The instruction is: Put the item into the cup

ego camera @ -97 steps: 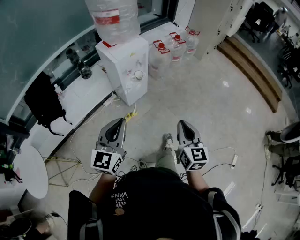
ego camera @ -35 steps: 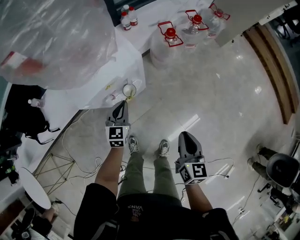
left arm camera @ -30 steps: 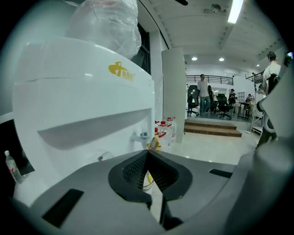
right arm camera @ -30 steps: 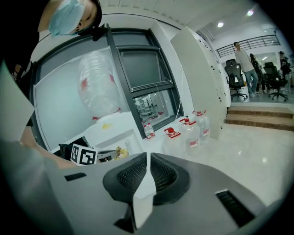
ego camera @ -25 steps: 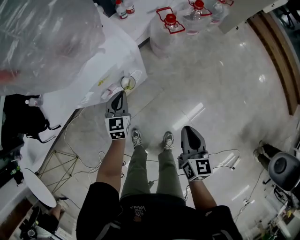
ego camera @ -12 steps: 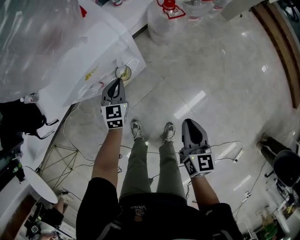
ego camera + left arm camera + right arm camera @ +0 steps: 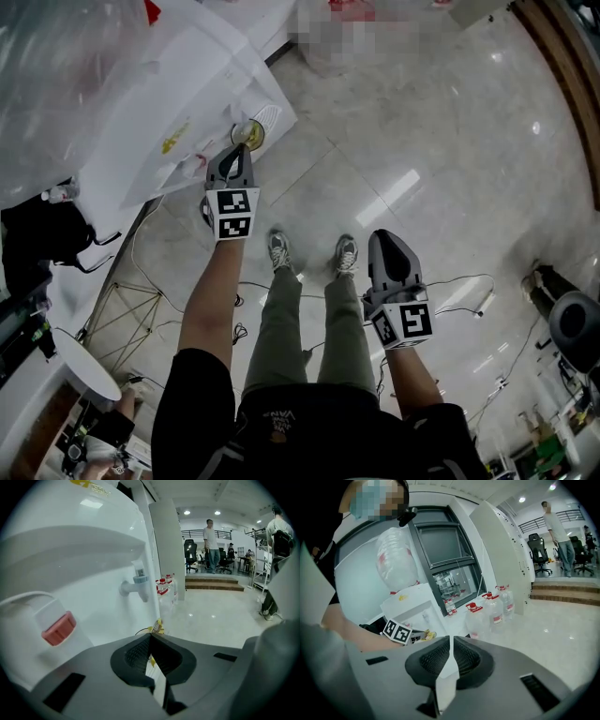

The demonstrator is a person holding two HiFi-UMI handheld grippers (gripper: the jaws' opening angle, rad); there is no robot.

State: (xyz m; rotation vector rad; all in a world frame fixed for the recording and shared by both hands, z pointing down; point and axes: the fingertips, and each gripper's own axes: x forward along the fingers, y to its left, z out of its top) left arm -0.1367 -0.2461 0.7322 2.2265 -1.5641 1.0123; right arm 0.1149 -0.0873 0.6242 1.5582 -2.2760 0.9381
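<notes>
Left gripper: the grey left gripper is held out at the front of the tall white plastic water dispenser. Its jaws meet at the tips, and nothing is surely held.
Right gripper: the grey right gripper hangs low at the person's side over the pale glossy floor. Its jaws are closed with nothing between them.
Cup: a small round cup with a yellowish inside stands in the dispenser's recess, just beyond the left gripper's tips.
Item: a small yellow scrap shows right at the tips in the left gripper view. I cannot tell whether it is pinched or lies in the cup beyond.
Risk, tipping: the closed tips are very near the cup's rim, so a forward nudge would likely knock it off the ledge.
Risk, miss: if the scrap is held and light, a release off-centre probably drops it to the floor.
Risk, taps: the red tap and blue tap jut out beside the gripper, and a bump could start water flowing.
Around: a large clear water bottle sits on the dispenser, clear jugs with red caps stand beyond it, and a black bag is to the left.
In the way: only the taps overhang the approach.
</notes>
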